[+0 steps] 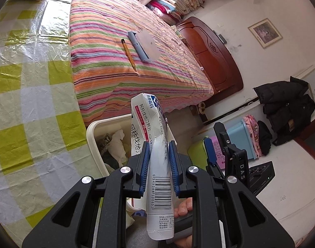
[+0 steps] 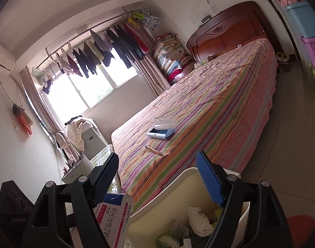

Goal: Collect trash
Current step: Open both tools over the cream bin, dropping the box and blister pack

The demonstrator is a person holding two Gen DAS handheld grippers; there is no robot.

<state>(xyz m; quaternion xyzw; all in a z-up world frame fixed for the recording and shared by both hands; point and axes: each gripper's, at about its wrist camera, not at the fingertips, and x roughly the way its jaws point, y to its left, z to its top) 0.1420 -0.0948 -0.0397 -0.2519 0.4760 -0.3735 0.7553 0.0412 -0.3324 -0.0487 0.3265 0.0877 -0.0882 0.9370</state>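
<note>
Crushed medicine box (image 1: 155, 144) between left jaws, bin (image 1: 99, 128) half hidden behind.

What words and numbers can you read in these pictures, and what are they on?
"阿托伐他汀钙片" and "20 mg": on the flattened medicine box pinched between the left gripper's fingers.
"6 949384 100651": under the barcode on that box; the last digits are less sure.
"DAS": on the right gripper's black body.
"GenRobot.AI": faint, on the black device at lower left.
The small print at the box's bottom end is too small to read.

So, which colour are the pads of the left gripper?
Blue, ribbed pads, clearest in the left wrist view.
</note>
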